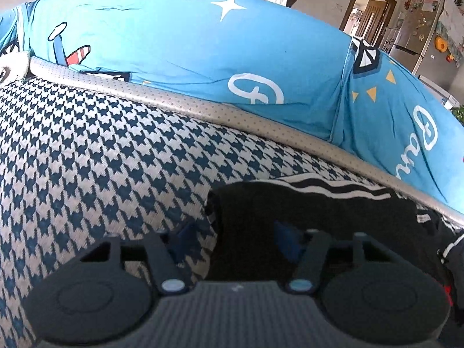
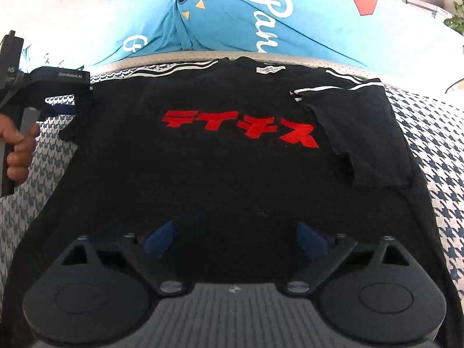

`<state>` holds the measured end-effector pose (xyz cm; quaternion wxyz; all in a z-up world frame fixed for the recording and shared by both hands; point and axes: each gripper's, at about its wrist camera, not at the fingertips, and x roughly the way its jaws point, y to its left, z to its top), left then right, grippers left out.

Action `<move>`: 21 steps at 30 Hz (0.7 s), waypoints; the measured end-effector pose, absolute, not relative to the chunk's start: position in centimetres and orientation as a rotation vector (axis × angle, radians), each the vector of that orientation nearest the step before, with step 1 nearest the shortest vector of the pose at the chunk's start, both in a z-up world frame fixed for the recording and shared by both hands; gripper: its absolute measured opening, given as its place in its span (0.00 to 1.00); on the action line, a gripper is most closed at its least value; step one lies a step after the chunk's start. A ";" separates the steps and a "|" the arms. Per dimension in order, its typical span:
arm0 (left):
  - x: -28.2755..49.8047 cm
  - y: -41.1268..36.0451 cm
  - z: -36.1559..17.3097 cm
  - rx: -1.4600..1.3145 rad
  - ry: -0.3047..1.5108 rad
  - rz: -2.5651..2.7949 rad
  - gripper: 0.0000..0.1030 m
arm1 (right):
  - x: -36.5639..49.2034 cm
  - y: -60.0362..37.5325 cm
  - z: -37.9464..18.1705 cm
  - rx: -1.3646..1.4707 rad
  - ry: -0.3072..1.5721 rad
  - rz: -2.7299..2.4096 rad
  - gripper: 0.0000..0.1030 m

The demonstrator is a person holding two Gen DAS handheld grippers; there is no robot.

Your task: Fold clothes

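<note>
- While it lies flat on a blue-and-white houndstooth sofa seat (image 2: 435, 133), a black T-shirt (image 2: 203, 174) with red lettering (image 2: 240, 127) across the chest faces up, its collar at the far edge against a grey dotted trim (image 1: 174, 98).
- Behind the trim, far from the camera, sits a bright blue cushion cover (image 1: 188, 46) with white script and cartoon shapes.
- On the shirt's right side, the right sleeve (image 2: 356, 133) is folded inward over the body, white stripes showing at the shoulder.
- The right gripper (image 2: 237, 232) hovers over the near hem of the shirt; its blue-padded jaws stand wide apart, with only flat black cloth showing in the gap and nothing pinched.
- The left gripper (image 1: 232, 237) sits at the shirt's left sleeve (image 1: 261, 203): one blue pad is over the houndstooth, the other over the black cloth, so the sleeve's edge falls between the jaws.
- Its jaws are partly apart; whether the pads press the cloth cannot be told.
- At the far left of the right wrist view, a person's hand (image 2: 17, 148) grips the left gripper's handle.
</note>
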<state>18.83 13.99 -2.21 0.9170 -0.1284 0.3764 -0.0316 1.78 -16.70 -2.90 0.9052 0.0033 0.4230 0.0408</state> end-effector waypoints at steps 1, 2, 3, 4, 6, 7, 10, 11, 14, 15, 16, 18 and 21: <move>18.9 14.0 -2.2 -0.269 0.774 -0.069 0.43 | 1.8 -16.7 -2.9 0.009 0.874 0.085 0.93; 18.9 14.0 -2.2 -0.269 0.773 -0.067 0.38 | 1.8 -16.7 -2.9 0.011 0.874 0.086 0.93; 18.9 13.9 -2.2 -0.269 0.772 -0.065 0.32 | 1.8 -16.7 -2.9 0.011 0.874 0.086 0.93; 18.9 13.8 -2.2 -0.268 0.771 -0.065 0.28 | 1.8 -16.7 -3.0 0.011 0.874 0.086 0.94; 18.9 13.6 -2.0 -0.275 0.770 -0.074 0.18 | 1.7 -16.7 -3.0 0.010 0.873 0.086 0.94; 18.8 13.4 -1.8 -0.270 0.763 -0.075 0.17 | 1.7 -16.7 -3.0 0.010 0.873 0.086 0.94; 18.5 12.6 -1.1 -0.256 0.738 -0.082 0.15 | 1.7 -16.7 -3.0 0.010 0.872 0.089 0.94; 18.4 12.2 -0.7 -0.257 0.731 -0.093 0.15 | 1.7 -16.7 -2.9 0.010 0.872 0.090 0.94; 18.1 10.9 0.3 -0.263 0.709 -0.134 0.15 | 1.7 -16.7 -2.9 0.013 0.871 0.092 0.94; 17.9 10.3 0.6 -0.261 0.702 -0.152 0.15 | 1.6 -16.8 -2.9 0.014 0.871 0.092 0.94; 17.7 9.7 0.9 -0.258 0.695 -0.171 0.15 | 1.6 -16.8 -2.9 0.015 0.871 0.093 0.94; 17.2 8.0 1.4 -0.245 0.680 -0.219 0.15 | 1.6 -16.8 -2.9 0.017 0.871 0.094 0.94; 16.4 5.2 2.0 -0.226 0.677 -0.310 0.15 | 1.6 -16.9 -2.9 0.019 0.871 0.096 0.94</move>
